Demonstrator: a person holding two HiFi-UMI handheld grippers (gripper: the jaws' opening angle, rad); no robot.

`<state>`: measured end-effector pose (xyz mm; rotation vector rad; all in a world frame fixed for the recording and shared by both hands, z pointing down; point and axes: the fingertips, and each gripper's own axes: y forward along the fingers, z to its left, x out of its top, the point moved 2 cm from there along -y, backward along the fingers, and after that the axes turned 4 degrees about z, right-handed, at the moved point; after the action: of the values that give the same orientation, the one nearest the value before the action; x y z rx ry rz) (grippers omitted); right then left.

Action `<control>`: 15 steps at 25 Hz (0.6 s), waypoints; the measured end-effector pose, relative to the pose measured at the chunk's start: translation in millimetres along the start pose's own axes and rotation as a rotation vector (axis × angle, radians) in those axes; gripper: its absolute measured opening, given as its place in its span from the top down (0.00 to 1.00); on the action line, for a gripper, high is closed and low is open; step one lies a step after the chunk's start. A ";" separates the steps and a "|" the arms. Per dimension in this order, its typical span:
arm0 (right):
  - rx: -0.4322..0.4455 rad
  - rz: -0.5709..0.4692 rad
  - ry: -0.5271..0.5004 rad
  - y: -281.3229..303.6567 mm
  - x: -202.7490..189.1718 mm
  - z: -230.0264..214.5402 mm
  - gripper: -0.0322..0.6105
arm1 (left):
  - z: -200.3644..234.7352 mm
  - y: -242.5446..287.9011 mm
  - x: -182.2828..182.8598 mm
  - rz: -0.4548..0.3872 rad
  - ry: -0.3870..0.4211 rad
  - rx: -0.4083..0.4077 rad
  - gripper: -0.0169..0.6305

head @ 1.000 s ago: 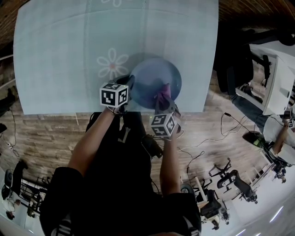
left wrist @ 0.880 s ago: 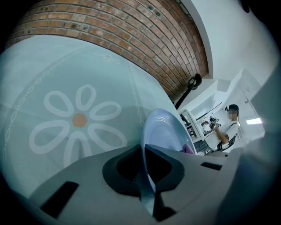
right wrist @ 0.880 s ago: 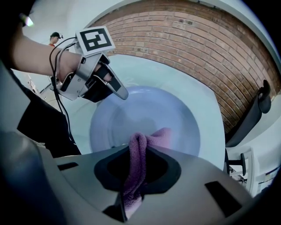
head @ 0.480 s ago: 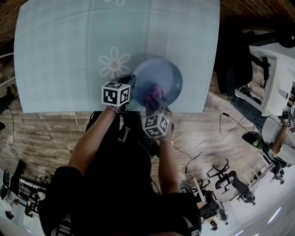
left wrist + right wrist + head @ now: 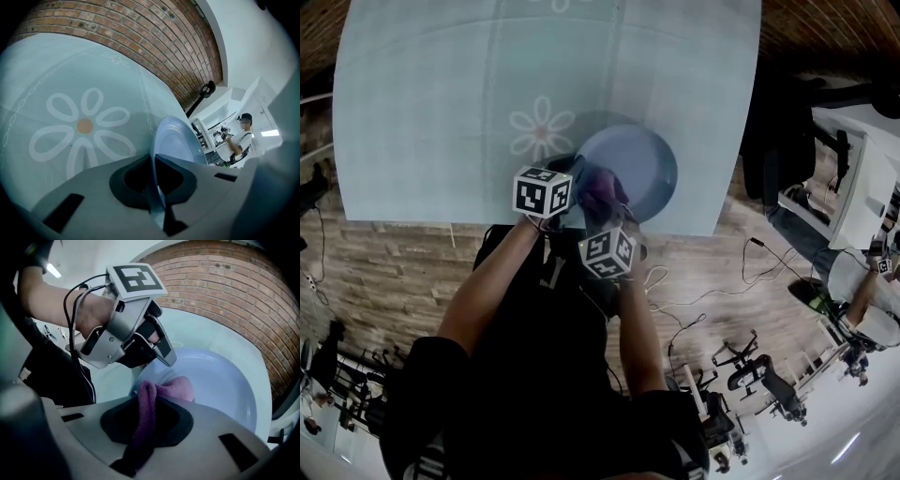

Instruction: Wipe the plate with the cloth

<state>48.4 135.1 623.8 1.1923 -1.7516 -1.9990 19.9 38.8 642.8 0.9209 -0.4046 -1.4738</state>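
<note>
A pale blue plate [image 5: 639, 167] sits near the front edge of the table [image 5: 441, 112], its left rim tilted up. My left gripper [image 5: 566, 184] is shut on that rim; in the left gripper view the plate [image 5: 178, 140] runs edge-on between the jaws of the left gripper [image 5: 157, 183]. My right gripper [image 5: 602, 199] is shut on a purple cloth [image 5: 598, 187] and presses it on the plate's near left part. In the right gripper view the cloth [image 5: 159, 394] bulges from the right gripper [image 5: 146, 416] onto the plate [image 5: 220, 385], just under the left gripper [image 5: 159, 352].
The table carries a light blue covering with a white daisy print [image 5: 542, 133]. Its front edge runs just below the plate. A brick wall [image 5: 131, 37] stands behind the table. Office chairs and cables [image 5: 741, 375] lie on the wooden floor to the right, where a person [image 5: 236, 140] stands.
My right gripper has slid the purple cloth leftward across the plate, from its near right part toward the left gripper. The left gripper keeps the rim in the same place.
</note>
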 end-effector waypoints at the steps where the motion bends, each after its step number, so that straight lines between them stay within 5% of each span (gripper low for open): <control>1: 0.001 -0.004 -0.018 1.6 3.1 0.9 0.85 | 0.0 0.0 -0.1 0.000 -0.003 -0.001 0.91; 7: -0.050 -0.025 -0.153 9.8 16.9 0.3 0.85 | 0.9 -3.0 0.3 0.006 0.020 0.009 0.91; 15: -0.077 -0.026 -0.135 15.1 24.1 -11.3 0.85 | 0.8 -1.9 -1.4 0.017 0.034 0.014 0.91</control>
<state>35.7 107.6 627.9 1.0844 -1.7099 -2.1876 17.9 40.2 642.3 0.9502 -0.3981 -1.4394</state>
